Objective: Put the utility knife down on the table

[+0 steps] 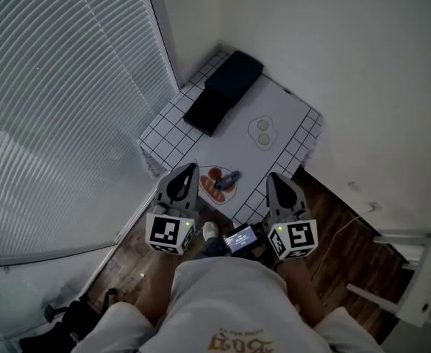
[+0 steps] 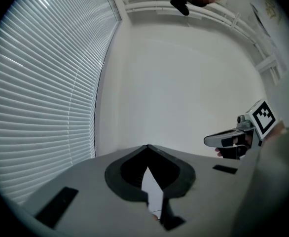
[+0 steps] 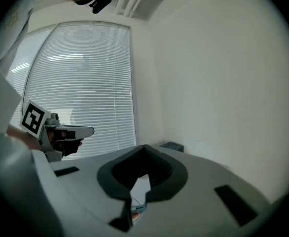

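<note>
The utility knife point(image 1: 227, 180) is a small, slim tool with a blue-grey body, too small in the head view for its blade to be made out. It lies flat and free on the white, grid-patterned table point(image 1: 282, 116), close to the table's near edge. It rests slantwise, partly over an orange-red patch point(image 1: 214, 186), with its lower-left end on the patch and its upper-right end pointing toward the middle of the table. In the right gripper view, only a short blue piece of it point(image 3: 137, 209) shows low in the frame.
</note>
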Motion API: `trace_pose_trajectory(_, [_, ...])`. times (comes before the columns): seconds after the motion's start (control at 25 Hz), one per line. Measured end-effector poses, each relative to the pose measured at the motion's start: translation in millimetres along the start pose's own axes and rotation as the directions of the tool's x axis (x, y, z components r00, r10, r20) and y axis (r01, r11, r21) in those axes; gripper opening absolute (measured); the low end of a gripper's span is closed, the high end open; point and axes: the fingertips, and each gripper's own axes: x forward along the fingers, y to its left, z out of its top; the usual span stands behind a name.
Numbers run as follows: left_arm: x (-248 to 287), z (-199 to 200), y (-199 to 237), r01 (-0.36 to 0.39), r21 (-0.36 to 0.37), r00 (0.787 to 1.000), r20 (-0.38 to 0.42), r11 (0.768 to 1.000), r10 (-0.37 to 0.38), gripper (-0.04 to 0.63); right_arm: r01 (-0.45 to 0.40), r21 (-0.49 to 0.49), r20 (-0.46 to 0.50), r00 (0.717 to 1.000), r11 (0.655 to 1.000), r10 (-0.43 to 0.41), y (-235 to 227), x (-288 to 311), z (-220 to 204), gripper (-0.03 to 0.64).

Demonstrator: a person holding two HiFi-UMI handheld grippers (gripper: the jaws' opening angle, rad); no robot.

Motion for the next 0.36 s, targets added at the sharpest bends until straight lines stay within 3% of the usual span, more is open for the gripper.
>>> trace_pose_trajectory(0.36, [6.6, -5.2, 6.8, -0.005, -0.018, 1.0, -0.024, 1.0, 0.004, 0.008, -0.017, -0.001, 0.001, 1.0, 1.0, 0.017, -1.8, 10.9, 1.1, 0.006])
